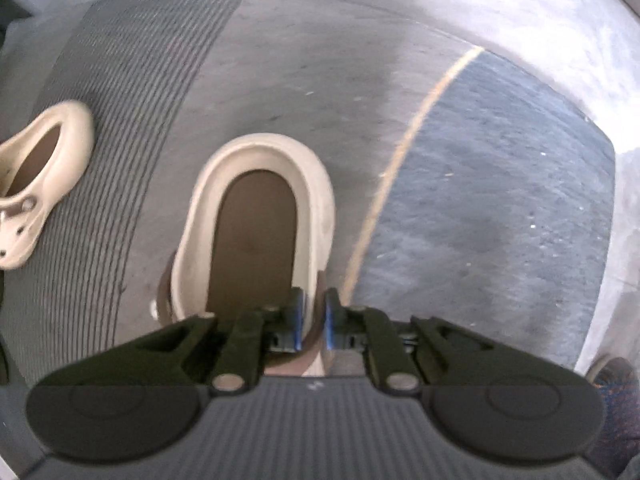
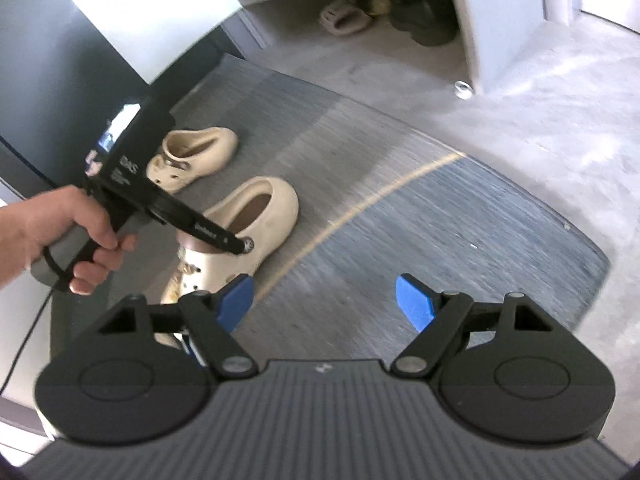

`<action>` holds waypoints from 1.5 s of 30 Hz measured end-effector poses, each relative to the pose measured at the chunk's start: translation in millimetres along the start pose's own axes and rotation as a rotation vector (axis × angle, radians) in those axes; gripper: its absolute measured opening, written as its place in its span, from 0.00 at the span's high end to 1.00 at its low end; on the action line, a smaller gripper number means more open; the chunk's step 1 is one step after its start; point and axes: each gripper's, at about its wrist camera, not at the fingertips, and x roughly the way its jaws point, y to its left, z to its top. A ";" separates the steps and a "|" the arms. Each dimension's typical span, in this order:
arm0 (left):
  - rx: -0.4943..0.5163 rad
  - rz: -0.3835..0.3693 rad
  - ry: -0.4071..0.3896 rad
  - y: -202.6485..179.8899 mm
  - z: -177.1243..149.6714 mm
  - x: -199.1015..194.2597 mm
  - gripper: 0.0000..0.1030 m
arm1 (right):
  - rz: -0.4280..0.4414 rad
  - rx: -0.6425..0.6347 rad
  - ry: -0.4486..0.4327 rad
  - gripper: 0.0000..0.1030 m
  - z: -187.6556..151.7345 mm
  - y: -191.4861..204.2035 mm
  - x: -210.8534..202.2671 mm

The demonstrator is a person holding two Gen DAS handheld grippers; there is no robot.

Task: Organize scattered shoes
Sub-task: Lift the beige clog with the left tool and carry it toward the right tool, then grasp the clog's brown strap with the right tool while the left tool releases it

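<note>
Two cream clogs (image 2: 256, 224) (image 2: 196, 152), two mats (image 2: 280, 120) (image 2: 460, 240), few shoes (blurred, three maybe) under cabinet (image 2: 384, 12).

I see daylight glare washing out the floor (image 1: 540, 20) far beyond my left tongs. Motion blur smears the mat (image 2: 460, 220) ahead of my right tongs. Fisheye bends both views' edges; corners go dark.

Clog (image 1: 316, 208): cream, brown insole. Second clog (image 1: 44, 184), far left: cream, brown inside. Left mat (image 1: 132, 92): grey, fine dark stripes. Right mat (image 1: 500, 184): dark blue-grey, yellow edge line. Floor (image 1: 320, 60): grey. Gripper pads (image 2: 414, 300): blue.
</note>
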 end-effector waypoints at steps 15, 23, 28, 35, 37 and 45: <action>-0.260 -0.044 -0.261 29.3 -39.2 -31.7 0.23 | 0.110 -0.258 -0.038 0.22 -9.2 10.8 7.6; -0.364 0.012 -0.465 69.8 -147.7 -110.3 0.16 | 0.149 -0.824 -0.056 0.22 -4.9 61.3 42.7; -0.454 0.002 -0.530 85.0 -211.4 -129.8 0.16 | 0.281 -1.132 0.071 0.22 4.4 121.0 85.3; -0.514 -0.036 -0.549 92.1 -275.5 -133.8 0.15 | 0.302 -1.493 0.201 0.22 6.9 159.6 134.7; -0.522 -0.045 -0.542 94.3 -286.8 -130.1 0.15 | 0.269 -1.590 0.241 0.22 8.6 164.7 150.6; -0.615 -0.110 -0.547 108.9 -313.3 -110.8 0.15 | 0.243 -1.919 0.466 0.51 -4.9 189.8 199.7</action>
